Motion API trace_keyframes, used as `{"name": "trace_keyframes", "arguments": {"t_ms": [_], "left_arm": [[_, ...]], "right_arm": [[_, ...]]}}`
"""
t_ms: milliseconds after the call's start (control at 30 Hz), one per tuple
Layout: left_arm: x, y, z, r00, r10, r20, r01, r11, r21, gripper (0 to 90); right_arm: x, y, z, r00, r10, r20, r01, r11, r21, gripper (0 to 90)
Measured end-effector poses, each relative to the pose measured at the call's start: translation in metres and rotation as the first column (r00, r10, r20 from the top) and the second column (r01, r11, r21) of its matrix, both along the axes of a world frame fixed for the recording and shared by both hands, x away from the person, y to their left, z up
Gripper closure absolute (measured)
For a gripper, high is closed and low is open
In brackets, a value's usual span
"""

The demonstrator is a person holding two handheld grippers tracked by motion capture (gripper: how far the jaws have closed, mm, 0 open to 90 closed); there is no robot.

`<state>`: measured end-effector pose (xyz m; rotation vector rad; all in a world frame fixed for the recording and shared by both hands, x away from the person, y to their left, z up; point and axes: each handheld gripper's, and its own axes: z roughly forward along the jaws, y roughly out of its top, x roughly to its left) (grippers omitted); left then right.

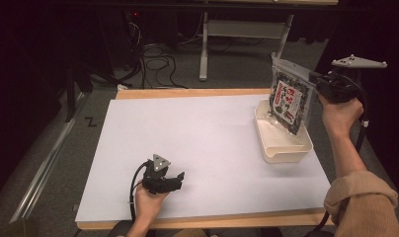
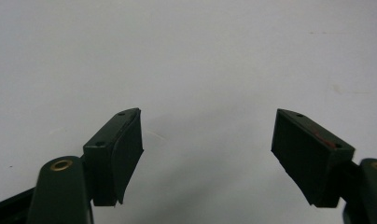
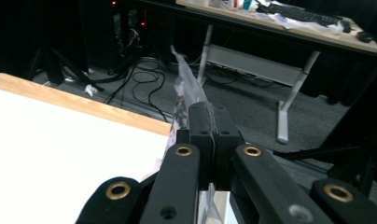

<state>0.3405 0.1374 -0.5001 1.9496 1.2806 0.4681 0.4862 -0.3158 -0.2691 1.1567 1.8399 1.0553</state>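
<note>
Currently a clear plastic pouch (image 1: 290, 95) w/ a dark printed label is pinched at its upper right edge by the right gripper (image 1: 317, 79), jaws fully closed on the film; in the right gripper view the pouch (image 3: 185, 88) is seen edge-on, rising from between the clamped jaws. The pouch is hung over the far end of a white tray (image 1: 286, 148) near the table's right side, its bottom corner dipping inside the rim; whether it touches the tray floor can't be told. The left gripper (image 1: 175, 178) is rested low on the white table sheet (image 1: 197, 138), well apart from the tray, jaws spread wide w/ nothing between them. Risks, as judged: since the pouch is gripped at one thin edge only, it could swing or twist when lowered, so a corner may catch the tray rim and the pouch be left draped over the wall, not flat inside. If it's released while hanging upright, it may flop outward onto the sheet. The light tray could also be nudged or tipped if the rim is pressed by the pouch or hand, w/ no support from the far-off left gripper. Slick film may slip from the pads.
</note>
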Motion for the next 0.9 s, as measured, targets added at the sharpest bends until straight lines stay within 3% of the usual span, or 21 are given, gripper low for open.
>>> {"name": "trace_keyframes", "arguments": {"t_ms": [100, 133, 200, 267, 367, 500, 667, 833, 900], "left_arm": [[0.002, 0.0, -0.001, 1.0, 0.005, -0.001, -0.005, 1.0, -0.007, 25.6], [0.003, -0.001, -0.001, 1.0, 0.002, -0.005, -0.002, 1.0, -0.006, 25.7], [0.003, -0.003, -0.001, 1.0, -0.007, -0.005, 0.007, 0.9999, 0.009, 25.8], [0.002, -0.004, -0.001, 1.0, -0.01, 0.0, 0.01, 0.9997, 0.021, 25.8], [0.002, -0.004, -0.001, 1.0, -0.004, -0.002, 0.004, 0.9998, 0.019, 25.9], [0.002, -0.005, -0.001, 1.0, -0.007, 0.0, 0.007, 0.9997, 0.022, 25.9], [0.002, -0.005, -0.002, 1.0, -0.01, -0.002, 0.01, 0.9996, 0.027, 25.9], [0.002, -0.006, -0.002, 0.9999, -0.014, -0.001, 0.014, 0.9994, 0.032, 25.9], [0.002, -0.007, -0.002, 0.9999, -0.013, -0.002, 0.013, 0.9993, 0.036, 25.9]], "right_arm": [[0.002, 0.001, -0.015, 0.9992, 0.031, -0.027, -0.031, 0.999, -0.022, 90.0], [0.001, 0.001, -0.019, 0.9991, 0.038, -0.018, -0.039, 0.999, -0.022, 90.0], [0.002, -0.002, -0.024, 0.9967, 0.068, -0.044, -0.068, 0.998, -0.01, 90.0], [0.001, -0.003, -0.03, 0.9965, 0.068, -0.048, -0.07, 0.997, -0.038, 90.0], [-0.001, -0.01, -0.032, 0.9946, 0.086, -0.058, -0.086, 0.996, 0.004, 90.0], [-0.004, -0.013, -0.033, 0.9937, 0.09, -0.066, -0.091, 0.996, -0.005, 90.0], [-0.007, -0.02, -0.039, 0.9944, 0.076, -0.074, -0.074, 0.997, 0.022, 90.0], [-0.008, -0.03, -0.048, 0.9909, 0.056, -0.122, -0.057, 0.998, -0.003, 90.0], [-0.01, -0.038, -0.054, 0.9912, 0.043, -0.125, -0.042, 0.999, 0.013, 90.0]]}}
